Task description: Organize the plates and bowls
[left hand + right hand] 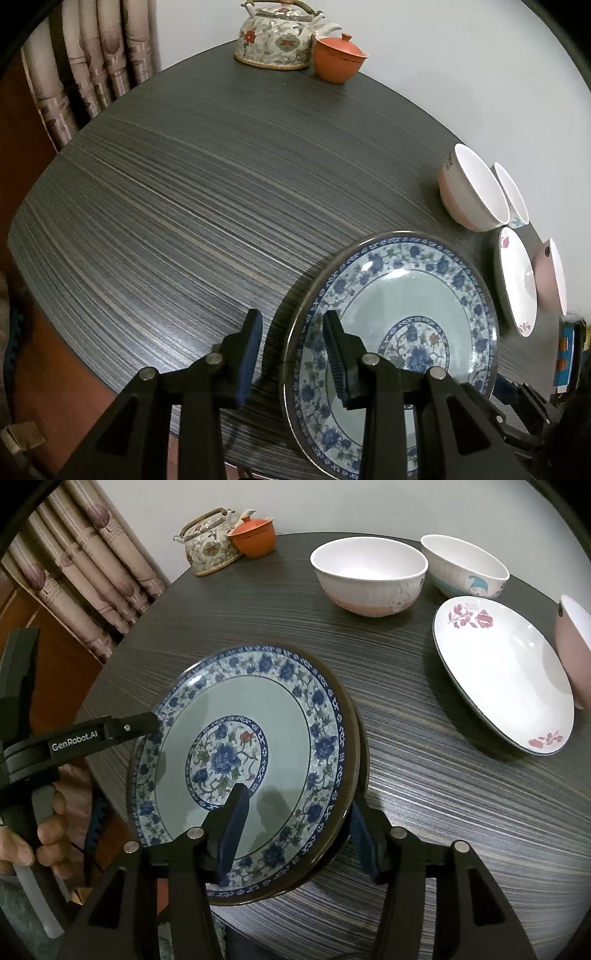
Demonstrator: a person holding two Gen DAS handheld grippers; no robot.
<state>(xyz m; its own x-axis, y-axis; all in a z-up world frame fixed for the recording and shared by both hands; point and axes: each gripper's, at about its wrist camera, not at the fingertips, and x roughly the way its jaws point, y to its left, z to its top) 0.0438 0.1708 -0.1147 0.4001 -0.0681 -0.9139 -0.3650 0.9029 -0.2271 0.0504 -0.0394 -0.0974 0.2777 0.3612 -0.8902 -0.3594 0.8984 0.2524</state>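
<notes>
A blue floral plate (406, 306) (258, 709) rests near the dark table's front edge. My left gripper (291, 347) straddles its left rim, one finger over the plate and one outside, jaws apart. It shows in the right wrist view (147, 723) at the plate's left rim. My right gripper (295, 823) straddles the plate's near right rim, one finger over the plate and one outside; whether it clamps is unclear. A white plate with red flowers (517, 280) (506, 672), a bunny bowl (472, 188) (369, 576), a blue-patterned bowl (513, 195) (465, 565) and a pink bowl (550, 277) (572, 642) stand to the right.
A floral teapot (277, 37) (210, 546) and an orange lidded cup (340, 59) (255, 535) stand at the table's far edge (184, 62). Curtains (85, 62) (81, 572) hang at the left. The dark striped tabletop (184, 206) stretches to the left of the plate.
</notes>
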